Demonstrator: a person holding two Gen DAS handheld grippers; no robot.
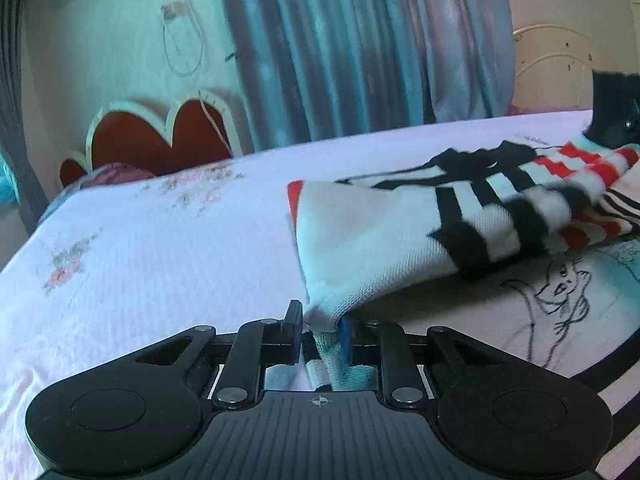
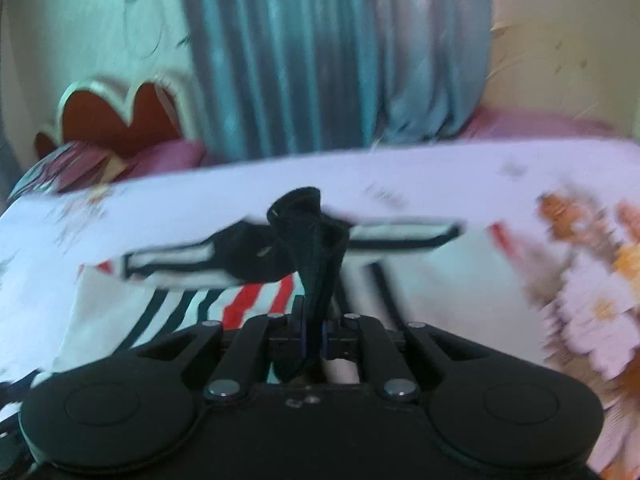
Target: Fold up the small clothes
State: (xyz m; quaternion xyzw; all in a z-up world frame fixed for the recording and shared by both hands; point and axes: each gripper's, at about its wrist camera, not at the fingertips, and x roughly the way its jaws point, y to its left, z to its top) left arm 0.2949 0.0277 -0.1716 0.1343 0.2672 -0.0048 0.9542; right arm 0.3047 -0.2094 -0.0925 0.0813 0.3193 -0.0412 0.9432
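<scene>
A small white knit garment (image 1: 400, 232) with black and red stripes lies partly raised over the bed. Its white lower corner runs down between the fingers of my left gripper (image 1: 320, 334), which is shut on it. The striped far end reaches a black device (image 1: 616, 120) at the right edge of the left wrist view. In the blurred right wrist view, my right gripper (image 2: 314, 328) is shut on a bunched black fold (image 2: 308, 240) of the same garment (image 2: 180, 264). That fold sticks up above the fingertips.
The bed's white floral sheet (image 1: 140, 248) stretches away to the left. A cloth with a cartoon cat drawing (image 1: 560, 292) lies under the garment. An orange-flowered cloth (image 2: 592, 280) is at the right. A red scalloped headboard (image 1: 152, 140) and blue curtains (image 1: 360, 48) stand behind.
</scene>
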